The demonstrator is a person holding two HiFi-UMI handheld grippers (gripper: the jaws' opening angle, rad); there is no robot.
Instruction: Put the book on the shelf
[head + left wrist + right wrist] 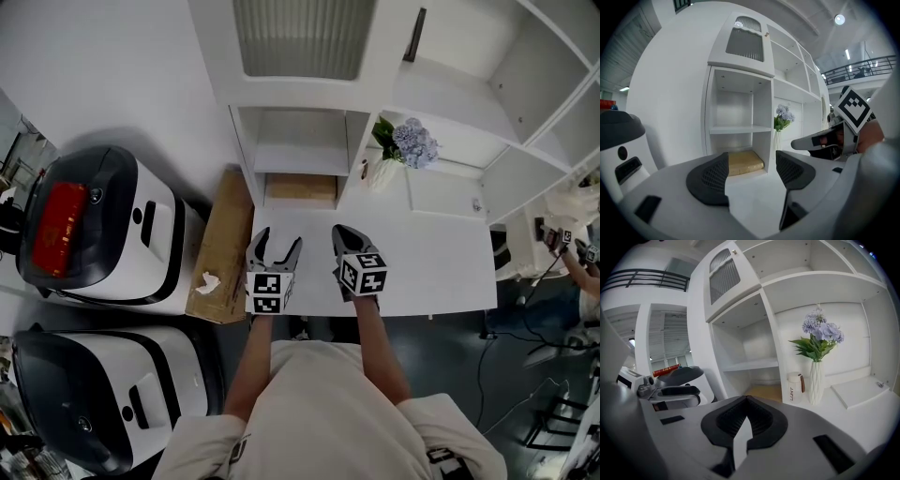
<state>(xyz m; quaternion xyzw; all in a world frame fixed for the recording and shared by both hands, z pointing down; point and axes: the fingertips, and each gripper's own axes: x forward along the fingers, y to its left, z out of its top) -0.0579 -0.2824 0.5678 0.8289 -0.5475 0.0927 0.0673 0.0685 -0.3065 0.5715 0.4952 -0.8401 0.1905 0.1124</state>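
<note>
Over the near edge of the table (427, 258) I hold both tongs. The left tongs (278, 240) are released and empty; the right tongs (343, 234) are clenched on nothing. Open tabletop runs ahead to the shelf (246, 159), where the book (300, 189) lies flat in the lowest compartment. A flower vase (386, 173) and a cup (364, 170) stand just right of that opening. A cardboard box (222, 246) flanks the table's left edge.

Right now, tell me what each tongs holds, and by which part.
Nothing. Left tongs are open and empty; right tongs are shut with nothing between them.
</note>
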